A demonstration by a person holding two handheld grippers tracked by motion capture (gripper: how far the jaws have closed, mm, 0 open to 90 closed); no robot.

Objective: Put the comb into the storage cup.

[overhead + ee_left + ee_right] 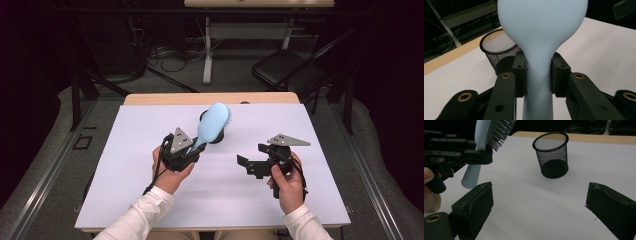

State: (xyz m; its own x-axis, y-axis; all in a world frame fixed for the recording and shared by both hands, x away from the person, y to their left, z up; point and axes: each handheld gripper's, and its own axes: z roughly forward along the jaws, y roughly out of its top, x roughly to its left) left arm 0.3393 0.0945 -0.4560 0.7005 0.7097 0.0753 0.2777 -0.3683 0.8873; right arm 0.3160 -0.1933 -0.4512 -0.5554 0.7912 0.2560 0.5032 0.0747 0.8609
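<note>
Left gripper [192, 148] clamped on the neck of the handle of a pale blue brush [212, 125], head raised up and far, bristles facing right; brush is off the table [150, 200], just near of the mesh cup [551, 155] at centre far. Right gripper [248, 166] empty, jaws wide apart, hovering to the right, well clear of brush and cup. Likely aim: brush into the cup. Risks: handle is smooth and tapered, so it may slide or swivel between the pads if the hand tilts. Cup is light and unbraced; a bump from the brush head on the rim could tip or shove it. A top-heavy brush could topple the cup once dropped in.
</note>
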